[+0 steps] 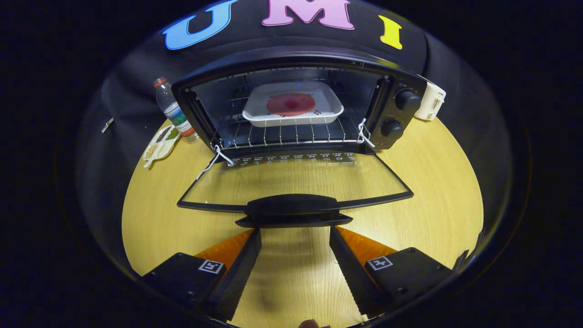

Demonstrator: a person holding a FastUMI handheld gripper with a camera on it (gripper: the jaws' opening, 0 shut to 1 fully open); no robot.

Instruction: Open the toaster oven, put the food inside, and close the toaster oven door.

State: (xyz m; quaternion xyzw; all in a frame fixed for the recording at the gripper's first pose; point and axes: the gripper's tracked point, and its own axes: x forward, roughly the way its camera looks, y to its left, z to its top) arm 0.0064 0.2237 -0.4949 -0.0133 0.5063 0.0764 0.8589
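Hand-held gripper [295,234] (gaping) over wooden table [432,214].

Black toaster oven [300,64], clear glass door [296,175] with black frame and handle, row of white icons printed along the hinge edge. White tray [328,109] holding a round red food [290,104]. Pale yellow wood-grain surface [437,214]. Clear bottle [172,109], red cap. White appliance [430,102].

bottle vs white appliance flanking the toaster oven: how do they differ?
The bottle stands left of the toaster oven, clear plastic with a red cap; the white appliance stands right, opaque and boxy. The bottle is slim and taller, the appliance squat. Both rest upright on the table, far beyond the open gripper.
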